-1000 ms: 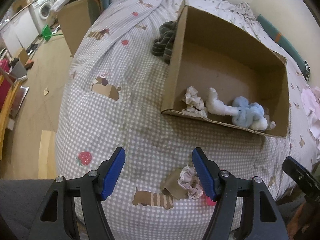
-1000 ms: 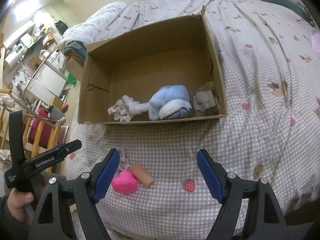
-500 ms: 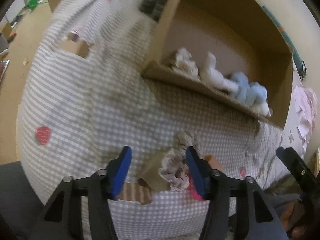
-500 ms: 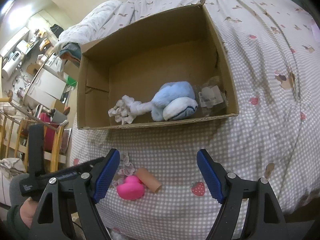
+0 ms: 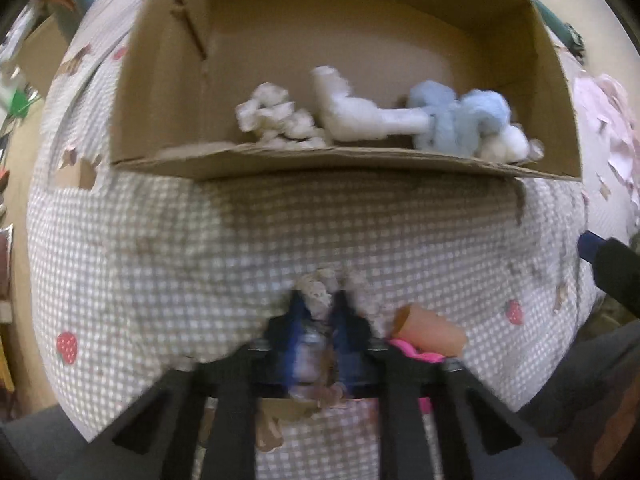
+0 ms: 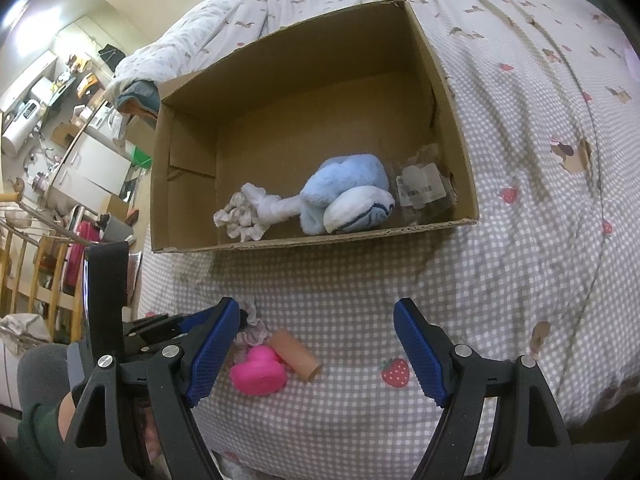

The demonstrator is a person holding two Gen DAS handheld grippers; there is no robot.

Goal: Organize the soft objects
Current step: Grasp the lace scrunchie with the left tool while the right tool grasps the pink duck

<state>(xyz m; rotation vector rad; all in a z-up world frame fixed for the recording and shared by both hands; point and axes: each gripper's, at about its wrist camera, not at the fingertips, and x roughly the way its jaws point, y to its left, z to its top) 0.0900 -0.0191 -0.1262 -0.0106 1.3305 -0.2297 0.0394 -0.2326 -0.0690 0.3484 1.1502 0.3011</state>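
The left gripper point(image 5: 318, 308) has its jaws pinched shut on a frilly scrunchie point(image 5: 320, 294) lying on the bed point(image 5: 160, 240), just in front of the cardboard box point(image 5: 352, 164). Touching it, a pink heart point(image 6: 259, 372) and a tan tube point(image 6: 296, 354), whose long axis slants away from the box. The right gripper point(image 6: 316, 352) hovers wide open, empty.
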